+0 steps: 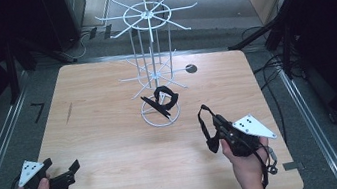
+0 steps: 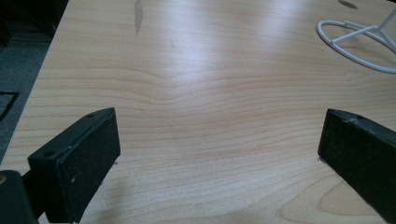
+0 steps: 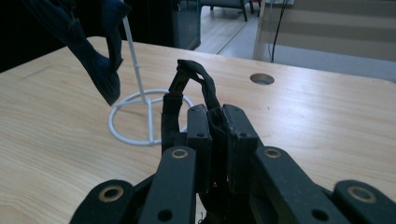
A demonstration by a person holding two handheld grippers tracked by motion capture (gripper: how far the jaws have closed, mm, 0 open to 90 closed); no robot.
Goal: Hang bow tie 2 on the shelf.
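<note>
A white wire rack (image 1: 149,36) with hook arms stands on a ring base (image 1: 160,118) in the middle of the wooden table (image 1: 111,133). One black strap (image 1: 164,99) hangs on its lower hooks, and it hangs at the upper left (image 3: 95,60) in the right gripper view. My right gripper (image 1: 216,120) is shut on a second black strap (image 1: 207,131) to the right of the base. That strap loops up above the closed jaws (image 3: 192,77). My left gripper (image 1: 61,166) rests open at the table's front left, its jaws wide apart (image 2: 219,135) over bare wood.
The rack's ring base (image 2: 357,44) lies ahead and to the right of the left gripper. A round hole (image 1: 191,68) is cut in the tabletop behind the rack. Dark stands and cables (image 1: 273,63) line the floor around the table.
</note>
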